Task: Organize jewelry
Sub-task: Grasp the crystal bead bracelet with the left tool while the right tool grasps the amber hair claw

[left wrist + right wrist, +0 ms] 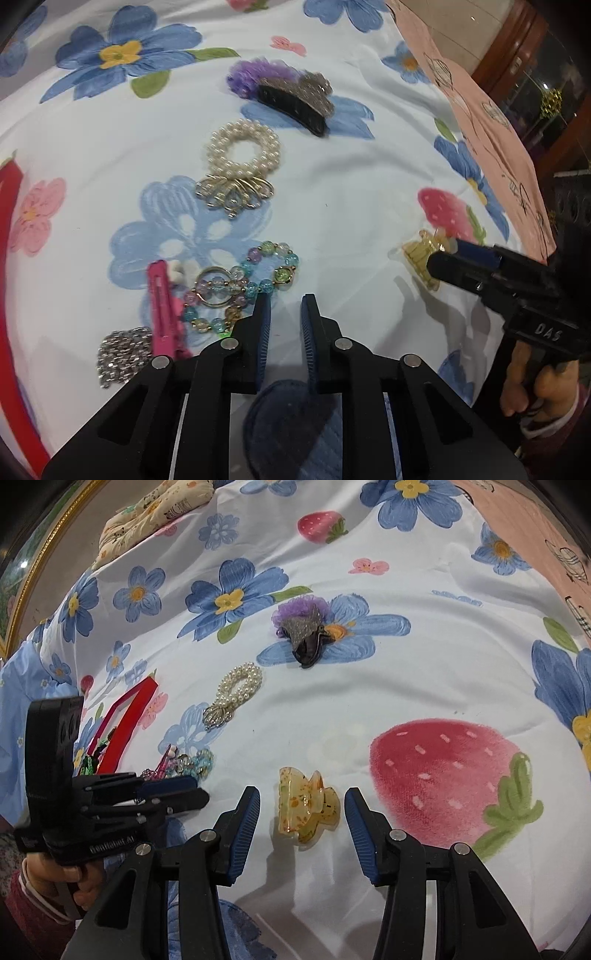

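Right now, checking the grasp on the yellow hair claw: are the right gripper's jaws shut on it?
Open. The right gripper straddles the yellow hair claw, with bedsheet visible between the claw and each finger.

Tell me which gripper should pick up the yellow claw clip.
Right. The right gripper is open with the yellow claw clip already between its fingers; the left gripper is beside the beaded bracelet, away from the clip.
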Action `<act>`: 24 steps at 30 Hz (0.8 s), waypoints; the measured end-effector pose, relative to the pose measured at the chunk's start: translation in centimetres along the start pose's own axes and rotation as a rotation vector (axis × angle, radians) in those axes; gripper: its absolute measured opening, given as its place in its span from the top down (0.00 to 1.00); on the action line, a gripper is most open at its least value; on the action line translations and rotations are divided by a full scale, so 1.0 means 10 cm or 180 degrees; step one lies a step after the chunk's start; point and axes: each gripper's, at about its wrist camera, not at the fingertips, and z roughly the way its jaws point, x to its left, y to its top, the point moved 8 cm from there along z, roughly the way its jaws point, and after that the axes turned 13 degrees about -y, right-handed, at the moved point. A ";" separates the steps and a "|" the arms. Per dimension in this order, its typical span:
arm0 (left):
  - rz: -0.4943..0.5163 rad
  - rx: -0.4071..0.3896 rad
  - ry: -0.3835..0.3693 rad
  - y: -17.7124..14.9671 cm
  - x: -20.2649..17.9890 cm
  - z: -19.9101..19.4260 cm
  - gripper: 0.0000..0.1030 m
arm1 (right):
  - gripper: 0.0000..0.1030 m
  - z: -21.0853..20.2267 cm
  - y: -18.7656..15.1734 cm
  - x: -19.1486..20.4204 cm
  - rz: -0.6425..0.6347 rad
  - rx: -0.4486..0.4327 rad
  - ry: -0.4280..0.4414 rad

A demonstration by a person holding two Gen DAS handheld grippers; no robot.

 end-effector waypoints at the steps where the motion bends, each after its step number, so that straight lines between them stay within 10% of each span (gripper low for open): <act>1: 0.0029 -0.0054 0.0014 0.02 -0.01 -0.06 0.85 | 0.52 0.00 0.00 0.00 0.0005 -0.0003 0.0008; 17: 0.0217 0.0189 0.0174 0.21 0.04 0.21 0.88 | 0.53 0.04 -0.03 0.03 -0.0013 0.0043 0.0015; 24: 0.0316 0.0129 0.0149 0.17 -0.03 0.12 0.94 | 0.70 0.07 -0.06 0.03 -0.0091 0.0034 -0.0105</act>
